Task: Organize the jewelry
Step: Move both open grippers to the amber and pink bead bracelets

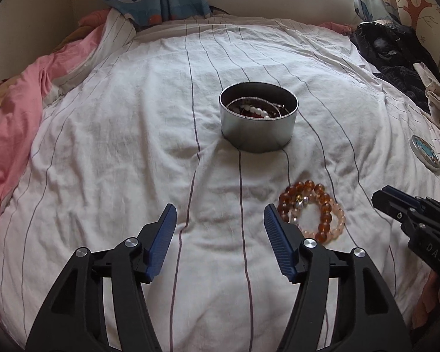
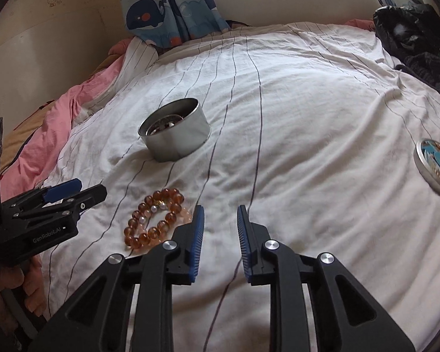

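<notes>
A bed (image 1: pixel 117 135) fills both views, covered by a rumpled white sheet with thin dark stripes. A pink blanket (image 1: pixel 23 111) is bunched along its left side, and whale-print curtains (image 2: pixel 164 8) hang at the far end. A heap of dark clothing (image 1: pixel 396 58) lies at the far right corner.

The left gripper (image 1: pixel 220 220) hangs over the near part of the bed, tilted downward, its blue-padded jaws spread wide with only bare sheet between them. The right gripper (image 2: pixel 220 217) is just to its right, also tilted down; its jaws stand a little apart, narrower than the left pair, and nothing is between them. A hand (image 2: pixel 29 287) shows at the lower left of the right wrist view, around the left gripper's handle.

A round metal tin (image 1: pixel 258 135) stands open and upright near the middle of the bed, well beyond both grippers. Inside it lie a string of white pearls (image 1: pixel 258 111) and some darker pieces too small to make out. Its lid (image 2: pixel 437 164), with a blue picture on top, lies flat on the sheet far to the right, well apart from the tin.

The beaded bracelets (image 1: pixel 314 211), amber-brown and pale peach rings overlapping one another, rest on the sheet between tin and grippers. They lie just beside the left gripper's right finger and just left of the right gripper's left finger, gripped by neither.
</notes>
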### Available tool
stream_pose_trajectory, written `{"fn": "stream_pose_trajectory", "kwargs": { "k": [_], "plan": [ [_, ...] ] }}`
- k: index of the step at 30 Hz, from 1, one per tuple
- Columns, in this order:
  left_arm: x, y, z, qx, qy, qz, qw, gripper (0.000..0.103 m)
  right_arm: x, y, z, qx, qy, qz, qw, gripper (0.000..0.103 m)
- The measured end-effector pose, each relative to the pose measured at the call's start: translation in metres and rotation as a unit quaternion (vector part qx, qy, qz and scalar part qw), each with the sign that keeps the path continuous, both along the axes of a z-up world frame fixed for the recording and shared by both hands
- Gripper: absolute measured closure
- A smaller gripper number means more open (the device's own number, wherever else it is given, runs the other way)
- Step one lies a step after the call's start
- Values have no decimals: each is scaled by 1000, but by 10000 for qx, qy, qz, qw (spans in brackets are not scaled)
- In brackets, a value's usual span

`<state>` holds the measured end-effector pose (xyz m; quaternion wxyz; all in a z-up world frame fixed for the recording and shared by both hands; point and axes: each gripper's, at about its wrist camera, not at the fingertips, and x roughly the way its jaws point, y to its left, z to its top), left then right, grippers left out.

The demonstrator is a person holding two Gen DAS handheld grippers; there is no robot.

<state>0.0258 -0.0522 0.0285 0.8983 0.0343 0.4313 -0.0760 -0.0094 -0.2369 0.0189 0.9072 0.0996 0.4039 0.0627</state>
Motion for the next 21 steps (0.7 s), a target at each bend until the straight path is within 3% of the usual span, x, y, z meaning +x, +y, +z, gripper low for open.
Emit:
{"fn": "stream_pose_trajectory", "kwargs": {
  "k": [6,12,17,21],
  "plan": [
    [-23,11,-21,-96,102,159,9998,43,1,4,-5,83,56,107,9999,73],
    [-27,-1,-8,-243,-101,-9,9997,40,5,8,-14,-11,184,89,9998,69],
    [-14,-22,0,-52,-274,-191,9994,40,4,9,-15,-52,144,89,9998,67],
    [5,-30,-8,3,-150,-195,9997,40,8,15,-15,-97,61,170,9998,63]
  ]
}}
